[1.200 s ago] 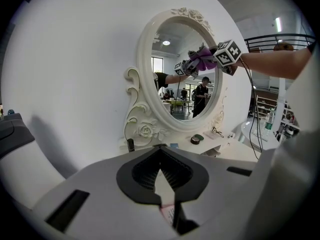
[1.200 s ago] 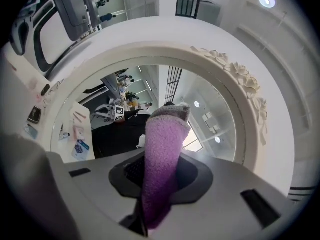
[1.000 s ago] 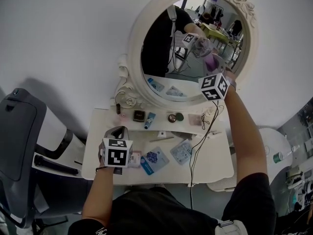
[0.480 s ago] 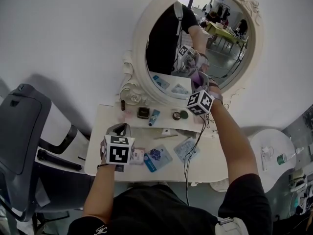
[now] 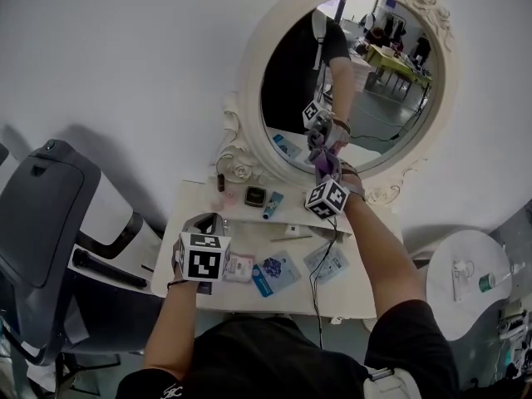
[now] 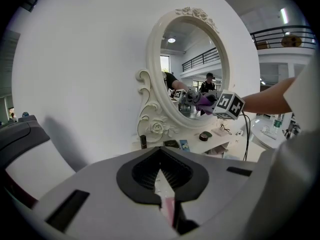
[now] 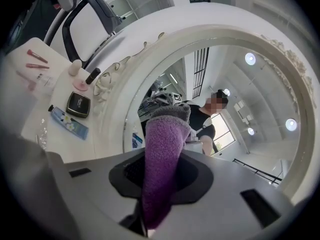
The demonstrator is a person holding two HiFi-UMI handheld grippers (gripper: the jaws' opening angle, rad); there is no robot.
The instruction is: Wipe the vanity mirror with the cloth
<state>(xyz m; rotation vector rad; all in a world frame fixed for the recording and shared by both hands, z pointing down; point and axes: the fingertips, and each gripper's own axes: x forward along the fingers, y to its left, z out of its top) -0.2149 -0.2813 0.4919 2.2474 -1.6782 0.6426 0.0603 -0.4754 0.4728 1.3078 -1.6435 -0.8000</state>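
The oval vanity mirror (image 5: 378,98) in its white carved frame (image 5: 249,98) stands at the back of the vanity table. My right gripper (image 5: 322,169) is shut on a purple cloth (image 5: 323,164), and the cloth's end is pressed on the lower part of the glass. In the right gripper view the cloth (image 7: 164,149) sticks out between the jaws of the right gripper (image 7: 162,159) and meets its grey reflection in the mirror (image 7: 235,89). My left gripper (image 5: 204,222) hangs shut and empty over the table's left front. Its own view has the left gripper (image 6: 160,156) pointing at the mirror (image 6: 192,49).
The white vanity table (image 5: 366,302) carries a black compact (image 5: 254,195), a blue tube (image 5: 272,204), a dark bottle (image 5: 221,181) and flat sachets (image 5: 274,271). A black cable (image 5: 319,277) runs over it. A grey chair (image 5: 41,214) stands left, a round side table (image 5: 465,264) right.
My right gripper has drawn the cloth across the glass from the right rim down and left to the lower middle. The left gripper has stayed over the table's left front.
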